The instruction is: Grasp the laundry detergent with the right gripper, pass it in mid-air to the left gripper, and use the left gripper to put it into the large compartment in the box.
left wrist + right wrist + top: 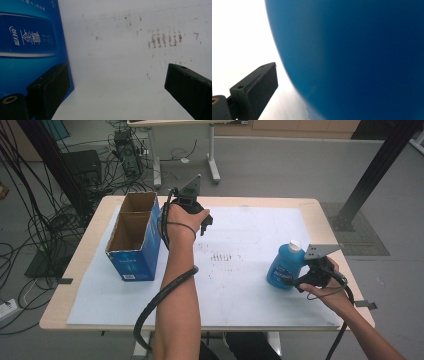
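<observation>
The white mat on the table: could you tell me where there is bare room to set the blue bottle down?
The white mat is bare between the blue box and the blue bottle, including its stained middle. Crowded: beside the box, where the left gripper hovers.

In the right gripper view the blue bottle (352,55) is a smooth blur that runs off the top, right and bottom edges; its cap and label are out of frame, and it covers the far jaw, so whether the right gripper (295,281) is closed on it cannot be told. In the high view, the print on the bottle's label is too small to read. In the left gripper view the blue box (30,47) beside the bottle's worktop (120,82) is cut by the left and top edges, its bottom corner behind the near jaw.
</observation>
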Motion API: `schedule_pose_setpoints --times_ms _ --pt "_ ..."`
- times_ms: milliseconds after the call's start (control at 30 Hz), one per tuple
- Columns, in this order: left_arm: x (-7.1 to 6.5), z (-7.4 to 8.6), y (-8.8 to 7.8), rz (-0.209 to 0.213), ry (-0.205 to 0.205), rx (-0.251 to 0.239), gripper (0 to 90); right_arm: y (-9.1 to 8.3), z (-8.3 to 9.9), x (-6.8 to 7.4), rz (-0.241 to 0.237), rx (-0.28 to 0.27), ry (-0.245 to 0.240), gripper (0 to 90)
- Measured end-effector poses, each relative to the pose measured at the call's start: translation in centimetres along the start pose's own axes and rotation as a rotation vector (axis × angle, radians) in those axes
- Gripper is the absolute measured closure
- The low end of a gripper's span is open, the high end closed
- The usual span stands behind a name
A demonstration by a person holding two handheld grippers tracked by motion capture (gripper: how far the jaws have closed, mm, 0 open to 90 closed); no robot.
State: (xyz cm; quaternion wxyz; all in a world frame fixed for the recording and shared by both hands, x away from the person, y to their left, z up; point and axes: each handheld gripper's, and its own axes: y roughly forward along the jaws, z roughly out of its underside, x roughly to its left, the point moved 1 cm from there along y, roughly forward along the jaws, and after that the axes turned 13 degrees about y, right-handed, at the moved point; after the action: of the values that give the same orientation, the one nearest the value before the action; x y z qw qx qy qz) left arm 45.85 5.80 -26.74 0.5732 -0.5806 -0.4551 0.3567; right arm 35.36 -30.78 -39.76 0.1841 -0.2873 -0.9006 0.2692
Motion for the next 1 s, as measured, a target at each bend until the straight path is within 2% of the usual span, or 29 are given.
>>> schedule_pose_setpoints --times_ms 1000 --pt "-0.19 -0.18 -0.30 -0.002 0.006 -0.008 6.9 -0.33 -0.22 0.18 -0.001 -0.019 -0.006 2.0"
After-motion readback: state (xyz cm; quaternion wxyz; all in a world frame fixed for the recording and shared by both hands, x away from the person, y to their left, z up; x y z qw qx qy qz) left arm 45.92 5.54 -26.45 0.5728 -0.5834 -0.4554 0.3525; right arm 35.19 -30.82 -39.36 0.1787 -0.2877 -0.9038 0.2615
